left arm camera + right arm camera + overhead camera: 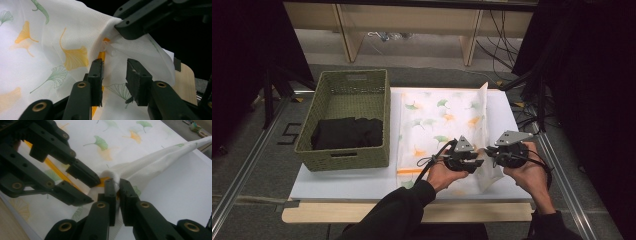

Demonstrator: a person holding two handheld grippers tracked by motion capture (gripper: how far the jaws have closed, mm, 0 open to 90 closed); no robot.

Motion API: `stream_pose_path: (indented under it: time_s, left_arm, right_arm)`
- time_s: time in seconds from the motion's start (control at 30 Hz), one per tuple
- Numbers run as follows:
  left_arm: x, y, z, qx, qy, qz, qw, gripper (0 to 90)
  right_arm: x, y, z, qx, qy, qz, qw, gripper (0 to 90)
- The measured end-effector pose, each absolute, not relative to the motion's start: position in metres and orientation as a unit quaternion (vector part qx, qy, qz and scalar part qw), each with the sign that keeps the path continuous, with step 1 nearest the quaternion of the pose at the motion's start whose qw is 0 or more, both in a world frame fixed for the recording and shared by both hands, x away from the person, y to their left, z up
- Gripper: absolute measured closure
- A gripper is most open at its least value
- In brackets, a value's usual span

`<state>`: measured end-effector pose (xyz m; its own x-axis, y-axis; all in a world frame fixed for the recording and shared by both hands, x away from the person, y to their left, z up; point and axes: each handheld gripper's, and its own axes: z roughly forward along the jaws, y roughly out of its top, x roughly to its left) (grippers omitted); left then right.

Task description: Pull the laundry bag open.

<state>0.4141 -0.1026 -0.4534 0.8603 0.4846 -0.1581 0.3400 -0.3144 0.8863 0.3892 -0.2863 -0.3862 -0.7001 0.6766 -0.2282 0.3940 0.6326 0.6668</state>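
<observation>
Right gripper (pixel 117 192) pinching cloth (pixel 150 170) fold, left gripper (pixel 113 75) apparently open beside

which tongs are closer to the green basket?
Left. The left tongs sit mid-cloth, nearer the basket; the right tongs are farther right, pinching the cloth's raised edge.

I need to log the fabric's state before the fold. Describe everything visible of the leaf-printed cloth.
The cloth is white, fine-meshed fabric printed with green and orange ginkgo leaves, with an orange stripe near its front edge. It lies spread on the white table top, right of the green basket. Its right edge is lifted into a ridge. The right tool is shut on a bunched fold there; the left tool stands open around the same fold.
</observation>
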Motion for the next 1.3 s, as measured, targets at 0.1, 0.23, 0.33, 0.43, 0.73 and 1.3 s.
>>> stream_pose_path:
  time_s: [0.1,0.23,0.33,0.43,0.73,1.3]
  left_arm:
    - [0.413,-0.105,-0.453,0.811,0.252,0.076,0.522,63.6]
    - [0.415,-0.104,-0.451,0.81,0.254,0.082,0.522,63.6]
    - [0.416,-0.103,-0.449,0.811,0.257,0.083,0.519,64.3]
    - [0.416,-0.103,-0.45,0.815,0.254,0.087,0.514,66.6]
    - [0.423,-0.099,-0.449,0.808,0.266,0.082,0.519,83.2]
    - [0.424,-0.1,-0.448,0.814,0.255,0.093,0.514,89.7]
  right_arm:
    - [0.388,-0.279,-0.385,0.291,0.879,0.3,0.231,86.2]
    - [0.389,-0.277,-0.384,0.281,0.881,0.309,0.222,86.2]
    - [0.389,-0.28,-0.383,0.283,0.879,0.319,0.215,86.2]
    - [0.39,-0.281,-0.383,0.282,0.879,0.32,0.214,86.2]
    - [0.388,-0.28,-0.383,0.288,0.876,0.32,0.216,86.2]
    - [0.39,-0.284,-0.384,0.295,0.872,0.32,0.223,86.2]
